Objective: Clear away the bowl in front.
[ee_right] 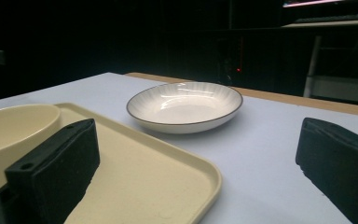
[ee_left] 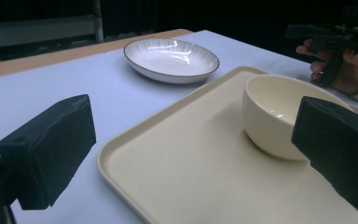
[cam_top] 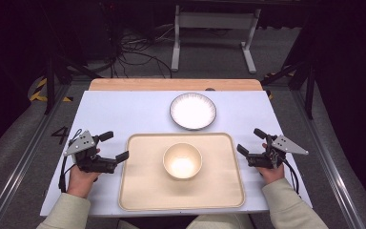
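A cream bowl (cam_top: pixel 182 161) sits in the middle of the beige tray (cam_top: pixel 138 191); a white ribbed plate (cam_top: pixel 193 110) lies just beyond it on the table (cam_top: pixel 124 109). The left gripper (cam_top: pixel 115 145) and right gripper (cam_top: pixel 251 140) flank the tray, both jaws spread wide, holding nothing.

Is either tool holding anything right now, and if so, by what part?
Nothing is held. The left tool and right tool both sit open beside the tray, with empty gaps between their jaws. The bowl and plate sit untouched.
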`<state>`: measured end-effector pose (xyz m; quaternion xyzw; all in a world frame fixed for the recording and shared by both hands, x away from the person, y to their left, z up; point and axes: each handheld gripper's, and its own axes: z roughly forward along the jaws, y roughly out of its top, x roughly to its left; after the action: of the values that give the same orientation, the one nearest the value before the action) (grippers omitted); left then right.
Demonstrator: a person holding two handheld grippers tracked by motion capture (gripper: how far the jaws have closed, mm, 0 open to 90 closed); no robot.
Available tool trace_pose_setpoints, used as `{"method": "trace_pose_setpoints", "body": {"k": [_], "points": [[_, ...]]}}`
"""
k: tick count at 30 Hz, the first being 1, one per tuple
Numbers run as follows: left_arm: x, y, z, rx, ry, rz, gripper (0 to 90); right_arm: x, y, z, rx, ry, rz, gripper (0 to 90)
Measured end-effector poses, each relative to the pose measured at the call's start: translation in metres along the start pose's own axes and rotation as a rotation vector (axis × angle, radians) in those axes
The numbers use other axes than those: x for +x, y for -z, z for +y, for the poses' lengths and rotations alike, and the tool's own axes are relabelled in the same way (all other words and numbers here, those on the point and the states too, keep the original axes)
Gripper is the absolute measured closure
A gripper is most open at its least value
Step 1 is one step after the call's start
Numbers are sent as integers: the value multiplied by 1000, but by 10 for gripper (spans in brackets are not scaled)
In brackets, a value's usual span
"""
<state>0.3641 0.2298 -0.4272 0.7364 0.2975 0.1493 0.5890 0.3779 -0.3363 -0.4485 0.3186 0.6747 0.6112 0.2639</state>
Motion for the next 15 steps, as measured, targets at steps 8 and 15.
{"method": "trace_pose_setpoints", "body": {"k": [8, 15], "points": [[5, -3, -16, 12, 37, 0, 8, 4, 1, 0, 8, 25, 27, 0], [11, -4, -32, 12, 76, -4, 13, 5, 6, -1, 14, 40, 35, 0]]}}
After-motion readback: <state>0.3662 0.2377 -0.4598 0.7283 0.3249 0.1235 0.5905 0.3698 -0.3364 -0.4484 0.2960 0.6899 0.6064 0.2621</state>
